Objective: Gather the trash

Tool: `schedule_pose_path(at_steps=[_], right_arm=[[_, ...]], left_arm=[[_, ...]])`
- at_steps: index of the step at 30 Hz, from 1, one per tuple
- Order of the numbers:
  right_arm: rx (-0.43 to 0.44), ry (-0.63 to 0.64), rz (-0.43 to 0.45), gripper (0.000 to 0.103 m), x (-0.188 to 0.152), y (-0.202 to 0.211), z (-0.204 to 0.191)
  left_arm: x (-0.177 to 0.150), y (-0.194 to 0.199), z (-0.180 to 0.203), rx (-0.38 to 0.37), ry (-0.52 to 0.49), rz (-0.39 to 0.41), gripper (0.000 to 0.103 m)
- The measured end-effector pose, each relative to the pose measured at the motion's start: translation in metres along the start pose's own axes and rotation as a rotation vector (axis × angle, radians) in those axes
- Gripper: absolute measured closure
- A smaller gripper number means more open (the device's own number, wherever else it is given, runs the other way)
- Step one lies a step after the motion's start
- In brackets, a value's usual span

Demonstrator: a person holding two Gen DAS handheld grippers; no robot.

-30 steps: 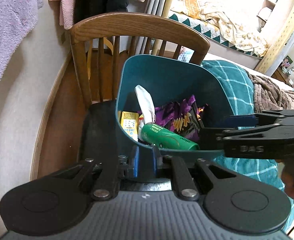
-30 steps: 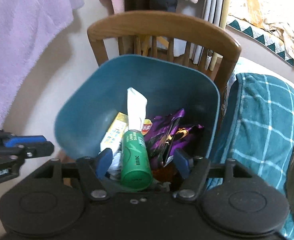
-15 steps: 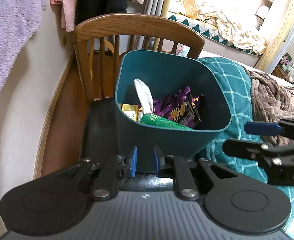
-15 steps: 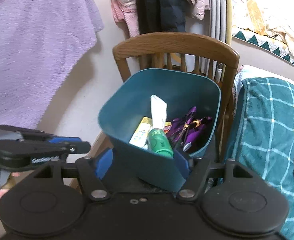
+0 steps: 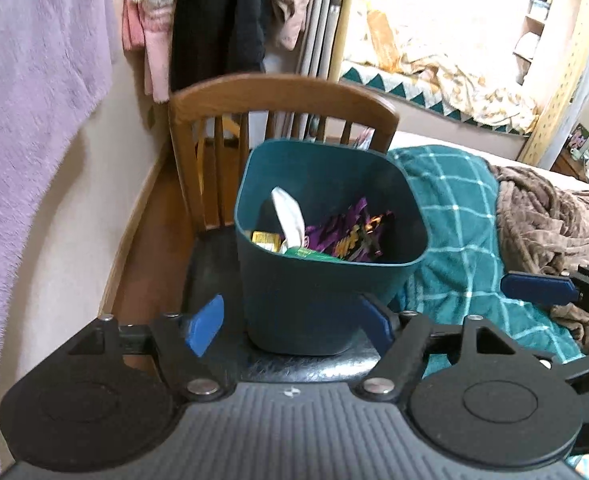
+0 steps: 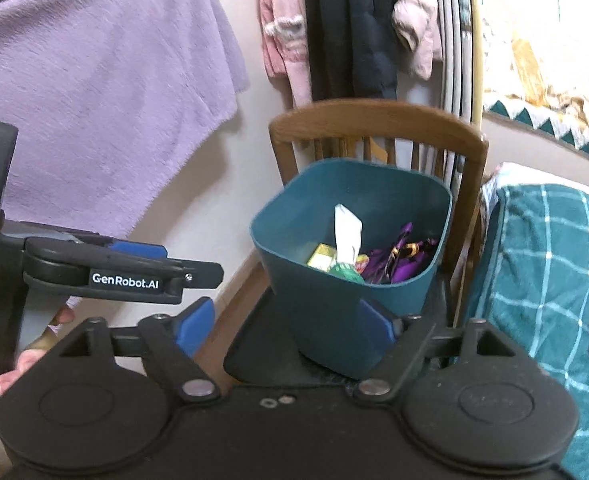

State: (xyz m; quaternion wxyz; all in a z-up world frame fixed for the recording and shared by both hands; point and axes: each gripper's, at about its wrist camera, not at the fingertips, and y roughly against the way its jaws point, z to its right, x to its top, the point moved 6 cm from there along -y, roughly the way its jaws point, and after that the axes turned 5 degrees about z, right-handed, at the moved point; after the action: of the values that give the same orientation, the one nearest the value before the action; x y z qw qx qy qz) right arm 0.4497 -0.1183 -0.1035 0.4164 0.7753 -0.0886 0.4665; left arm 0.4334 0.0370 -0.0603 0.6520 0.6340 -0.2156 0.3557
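Note:
A teal bin (image 5: 322, 280) stands on the black seat of a wooden chair (image 5: 282, 94). It holds a white tissue (image 5: 292, 216), a green bottle (image 5: 308, 254), purple wrappers (image 5: 350, 232) and a yellow pack (image 5: 264, 238). My left gripper (image 5: 290, 322) is open and empty, in front of the bin. My right gripper (image 6: 284, 326) is open and empty, also drawn back from the bin (image 6: 354, 292). The left gripper shows at the left of the right wrist view (image 6: 126, 276).
A teal checked blanket (image 5: 454, 220) and a brown blanket (image 5: 554, 208) lie on the bed to the right. A purple towel (image 6: 94, 100) and clothes (image 6: 346, 28) hang on the wall behind the chair. Wooden floor (image 5: 150, 248) lies left of the chair.
My left gripper let go of the bin's rim and opened. Both grippers pulled back from the bin, which now stands upright on the chair seat.

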Motion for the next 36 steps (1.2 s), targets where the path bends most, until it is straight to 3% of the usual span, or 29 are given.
schedule_pose_path(at_steps=[6,10,20,28,36], right_arm=[[-0.009,0.033,0.091,0.008,0.008,0.047,-0.020],[-0.026,0.013,0.150,0.000,0.016,0.073,-0.026],[-0.088,0.030,0.253,0.000,0.033,0.104,-0.042],[-0.123,-0.046,0.309,0.000,0.030,0.112,-0.043],[-0.137,-0.134,0.301,0.000,0.023,0.123,-0.048]], left_arm=[[0.004,0.048,0.008,0.009,-0.022,0.058,0.029],[0.008,0.071,0.007,0.011,-0.036,0.081,0.022],[0.018,0.101,0.007,0.004,-0.060,0.127,0.017],[0.018,0.113,-0.001,0.010,-0.019,0.123,0.017],[0.012,0.135,-0.007,0.025,0.005,0.137,0.017]])
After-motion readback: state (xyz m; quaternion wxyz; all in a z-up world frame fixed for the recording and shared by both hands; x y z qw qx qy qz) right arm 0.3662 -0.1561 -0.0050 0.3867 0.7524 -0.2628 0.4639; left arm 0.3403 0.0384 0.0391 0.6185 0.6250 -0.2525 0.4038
